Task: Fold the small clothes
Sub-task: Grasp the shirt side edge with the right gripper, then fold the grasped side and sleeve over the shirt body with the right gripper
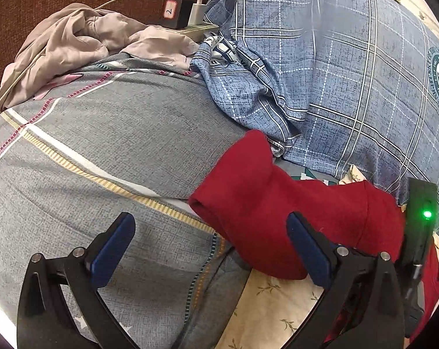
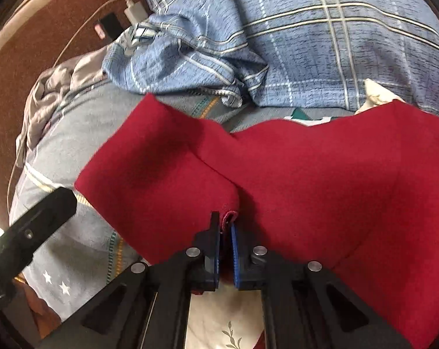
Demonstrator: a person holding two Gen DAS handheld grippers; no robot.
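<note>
A small dark red garment lies on the bed, partly folded over itself; it fills the middle of the right wrist view. My left gripper is open and empty, its fingers spread wide, with the right finger over the garment's near edge and the left finger above the grey sheet. My right gripper is shut on a hemmed edge of the red garment and holds it pinched between the blue pads. The body of the right gripper, with a green light, shows at the right edge of the left wrist view.
A grey patterned sheet covers the bed. A blue plaid quilt is bunched behind the garment. A beige garment lies crumpled at the far left. A power strip with a charger sits behind. A cream leaf-print cloth lies under the garment.
</note>
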